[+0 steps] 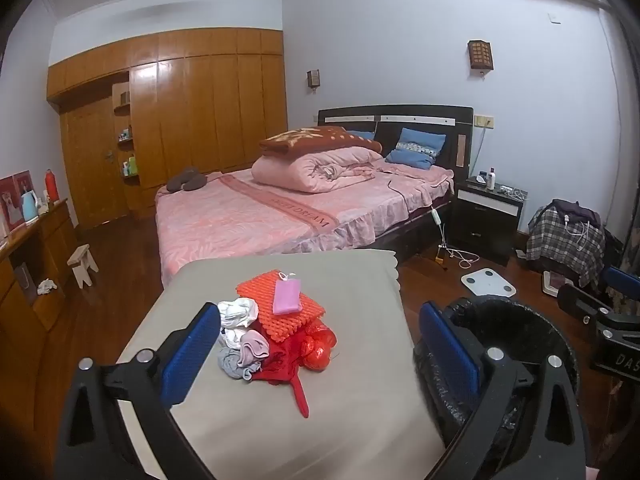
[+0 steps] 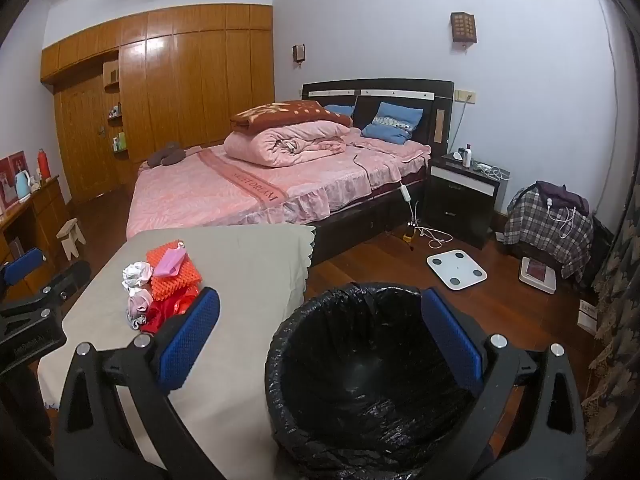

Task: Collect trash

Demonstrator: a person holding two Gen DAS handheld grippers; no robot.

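Blue ribbed pads line the left claw (image 1: 320,352), which hangs wide and empty above the cloth-covered worktop (image 1: 344,432). Straight ahead of it, between the pad lines, lies the trash pile (image 1: 276,332): crumpled white and grey tissues (image 1: 239,320), a red plastic bag (image 1: 318,346), an orange foam net (image 1: 280,308) and a pink pouch (image 1: 286,296) on top. A red strip trails from the pile toward the claw, so its long axis runs roughly along the reach. The right claw (image 2: 320,344), equally wide and empty, hovers over the black-lined trash bin (image 2: 360,380) just beside the worktop's right edge. By my judgement the left hand is nearer the pile and should pick.
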